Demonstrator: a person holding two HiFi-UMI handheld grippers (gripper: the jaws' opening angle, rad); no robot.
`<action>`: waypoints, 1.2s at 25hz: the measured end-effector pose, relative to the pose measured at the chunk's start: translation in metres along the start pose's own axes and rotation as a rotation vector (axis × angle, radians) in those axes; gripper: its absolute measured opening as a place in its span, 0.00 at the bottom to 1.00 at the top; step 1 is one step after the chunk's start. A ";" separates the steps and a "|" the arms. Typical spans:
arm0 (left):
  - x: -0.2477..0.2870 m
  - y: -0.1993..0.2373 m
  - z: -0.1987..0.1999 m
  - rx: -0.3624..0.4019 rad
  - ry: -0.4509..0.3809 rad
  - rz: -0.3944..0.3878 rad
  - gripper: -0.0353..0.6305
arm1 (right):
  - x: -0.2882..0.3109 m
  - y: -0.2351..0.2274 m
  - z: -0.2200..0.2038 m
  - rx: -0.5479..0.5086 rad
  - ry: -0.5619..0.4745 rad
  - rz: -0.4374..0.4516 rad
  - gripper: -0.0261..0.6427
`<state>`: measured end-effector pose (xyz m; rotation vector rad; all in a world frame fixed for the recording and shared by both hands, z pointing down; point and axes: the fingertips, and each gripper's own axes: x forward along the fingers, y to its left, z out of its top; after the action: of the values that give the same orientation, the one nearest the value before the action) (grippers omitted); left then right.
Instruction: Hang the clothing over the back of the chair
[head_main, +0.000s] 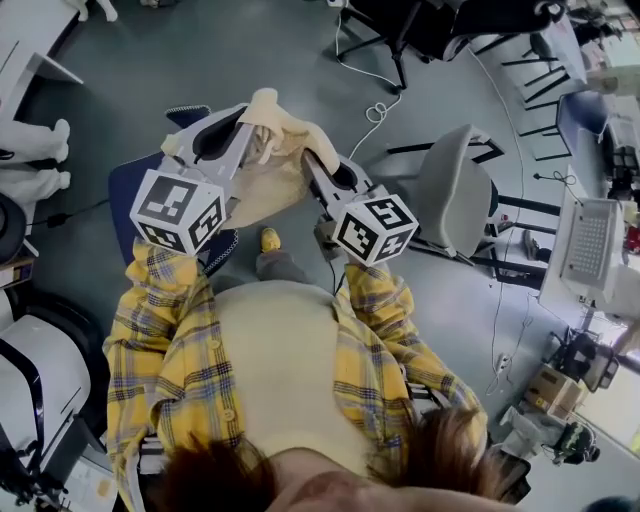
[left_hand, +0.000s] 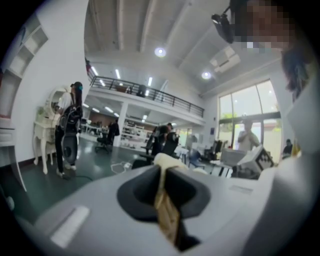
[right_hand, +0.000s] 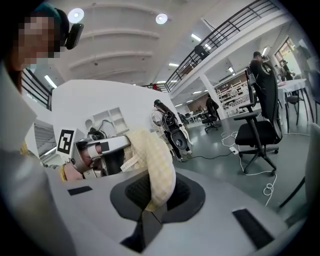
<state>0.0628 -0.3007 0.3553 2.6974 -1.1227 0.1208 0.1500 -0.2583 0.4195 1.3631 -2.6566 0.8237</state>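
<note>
A cream garment (head_main: 262, 180) hangs stretched between my two grippers, in front of the person's chest. My left gripper (head_main: 258, 108) is shut on one upper edge of it, and the fabric (left_hand: 167, 212) shows pinched between the jaws in the left gripper view. My right gripper (head_main: 318, 155) is shut on the other edge, where a thick cream fold (right_hand: 156, 167) bulges out of the jaws. A blue chair (head_main: 128, 188) stands below and to the left of the garment, largely hidden by the left gripper. The garment is not on the chair.
A grey office chair (head_main: 452, 190) stands close on the right, a black one (head_main: 400, 30) further off. A white cable (head_main: 375, 112) lies on the floor. A desk with equipment (head_main: 590, 240) is at far right. People (left_hand: 67, 125) stand in the hall.
</note>
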 end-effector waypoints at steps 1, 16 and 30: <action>0.004 -0.002 -0.006 0.004 0.016 -0.003 0.09 | -0.001 -0.004 -0.004 -0.001 0.009 -0.007 0.08; 0.025 -0.010 -0.067 0.099 0.245 -0.005 0.12 | 0.002 -0.042 -0.063 -0.010 0.174 -0.014 0.08; 0.022 -0.019 -0.084 0.099 0.313 -0.013 0.36 | -0.006 -0.068 -0.077 -0.168 0.308 -0.055 0.37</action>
<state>0.0924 -0.2829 0.4374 2.6450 -1.0264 0.5880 0.1903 -0.2497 0.5134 1.1590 -2.3819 0.7193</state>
